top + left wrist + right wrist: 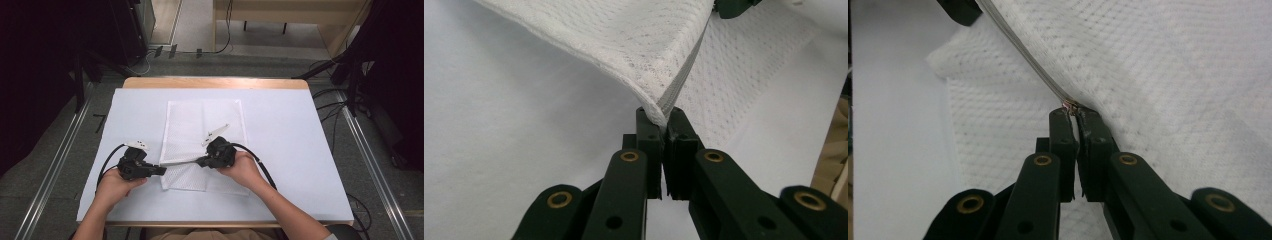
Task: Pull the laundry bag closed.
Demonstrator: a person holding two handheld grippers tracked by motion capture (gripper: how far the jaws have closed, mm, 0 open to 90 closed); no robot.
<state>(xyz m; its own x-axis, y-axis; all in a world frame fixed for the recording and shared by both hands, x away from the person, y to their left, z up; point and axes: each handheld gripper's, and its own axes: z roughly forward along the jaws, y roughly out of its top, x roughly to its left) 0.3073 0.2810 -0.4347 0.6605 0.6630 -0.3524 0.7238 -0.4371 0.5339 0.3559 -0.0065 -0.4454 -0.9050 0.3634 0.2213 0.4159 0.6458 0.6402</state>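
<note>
A white mesh cloth lies folded in the middle of the white-covered table. Its near folded edge is raised off the layer below and pulled taut between the two grippers. My left gripper is shut on the left corner of that edge, and in the left gripper view the jaws pinch the cloth with its hem running up to the other gripper. My right gripper is shut on the same edge further right; its jaws clamp the hem of the cloth.
White sheet covers the table on both sides of the cloth. The wooden table edge shows at the far side. Cables and metal rails lie on the floor around the table.
</note>
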